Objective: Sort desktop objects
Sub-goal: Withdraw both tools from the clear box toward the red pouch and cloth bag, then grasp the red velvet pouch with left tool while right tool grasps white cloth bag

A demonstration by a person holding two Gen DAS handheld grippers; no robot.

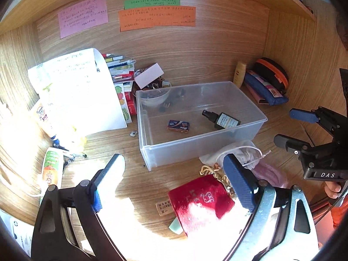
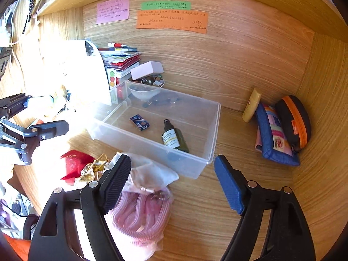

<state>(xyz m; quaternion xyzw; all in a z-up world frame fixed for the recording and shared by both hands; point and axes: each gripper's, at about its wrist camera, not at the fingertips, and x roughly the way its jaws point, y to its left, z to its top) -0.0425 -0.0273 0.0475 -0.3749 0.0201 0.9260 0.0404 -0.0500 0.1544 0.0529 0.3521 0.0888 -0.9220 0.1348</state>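
A clear plastic bin [image 1: 250,106] [image 2: 215,117] sits mid-desk. Inside lie a dark spray bottle [image 1: 221,119] [image 2: 174,138] and a small blue box [image 1: 178,126] [image 2: 139,122]. My left gripper [image 1: 174,169] is open and empty above the desk in front of the bin, near a red velvet pouch [image 1: 200,204] [image 2: 75,163]. My right gripper [image 2: 173,174] is open and empty beside a white drawstring bag [image 2: 150,171] [image 1: 239,152] and a clear bag of pink coils [image 2: 141,215]. Each gripper shows in the other's view, the right [image 1: 289,128] and the left [image 2: 52,113].
A gold pouch [image 2: 95,167] lies between the red pouch and white bag. Paper sheet [image 1: 82,91], books [image 2: 121,61], tubes [image 1: 51,167] and a small eraser [image 1: 164,208] crowd the left. A yellow tube [image 2: 252,105], blue pencil case [image 2: 274,139] and black-orange case [image 2: 295,121] sit in the right corner.
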